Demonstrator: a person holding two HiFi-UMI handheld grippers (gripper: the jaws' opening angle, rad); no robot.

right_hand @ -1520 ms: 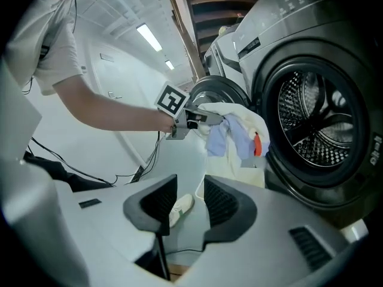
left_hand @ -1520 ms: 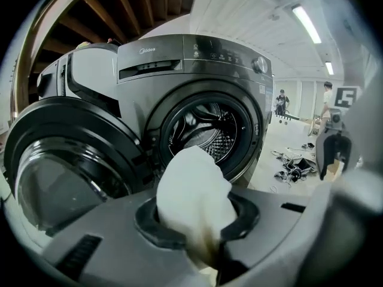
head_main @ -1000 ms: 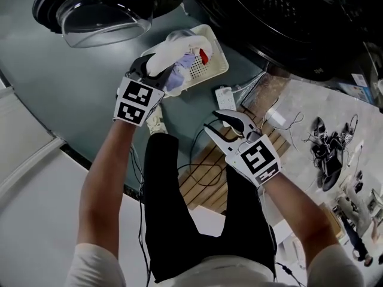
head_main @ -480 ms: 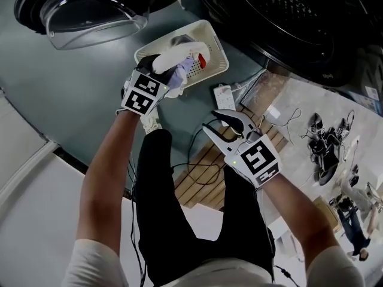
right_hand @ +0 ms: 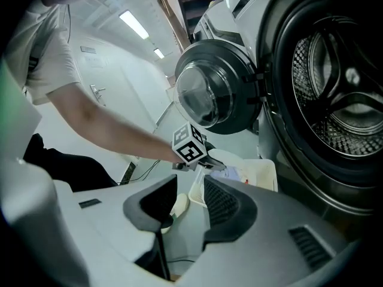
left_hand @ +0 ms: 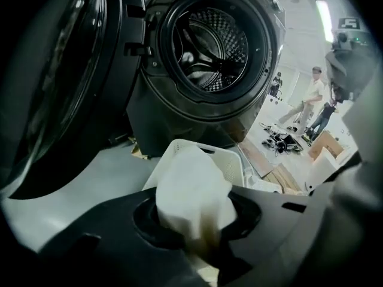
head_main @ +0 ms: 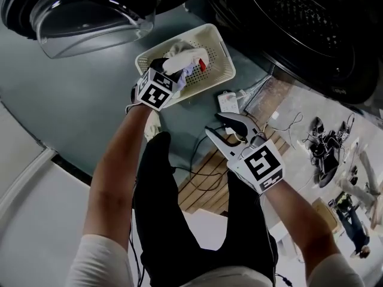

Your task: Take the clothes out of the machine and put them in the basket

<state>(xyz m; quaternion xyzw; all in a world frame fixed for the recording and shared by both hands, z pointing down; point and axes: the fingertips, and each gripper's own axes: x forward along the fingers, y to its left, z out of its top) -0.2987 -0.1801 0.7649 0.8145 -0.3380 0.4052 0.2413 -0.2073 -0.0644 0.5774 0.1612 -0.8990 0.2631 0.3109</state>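
Observation:
A white plastic basket [head_main: 219,45] stands on the grey floor in front of the dark washing machine [head_main: 311,23], whose door [head_main: 90,11] hangs open. My left gripper [head_main: 170,69] reaches down into the basket with a bunched white cloth [left_hand: 191,190] between its jaws, which are opening. The basket [left_hand: 234,159] lies just past the cloth. A lilac garment [head_main: 189,70] and something red [head_main: 202,63] lie inside it. My right gripper [head_main: 214,124] hangs open and empty to the right of the basket. In the right gripper view its jaws [right_hand: 191,199] frame the basket [right_hand: 263,175] and the left gripper [right_hand: 192,146].
The machine's drum [left_hand: 209,40] looks dark inside. A white power strip [head_main: 226,102] with cables lies beside the basket, by a wooden pallet [head_main: 203,178]. Shoes [head_main: 326,151] are scattered at the right. People [left_hand: 311,97] stand in the background. The person's own shoe [head_main: 153,124] is below the basket.
My left gripper has sunk with the white cloth from above the basket's near rim down into the basket. My right gripper has drifted slightly lower and stayed open.

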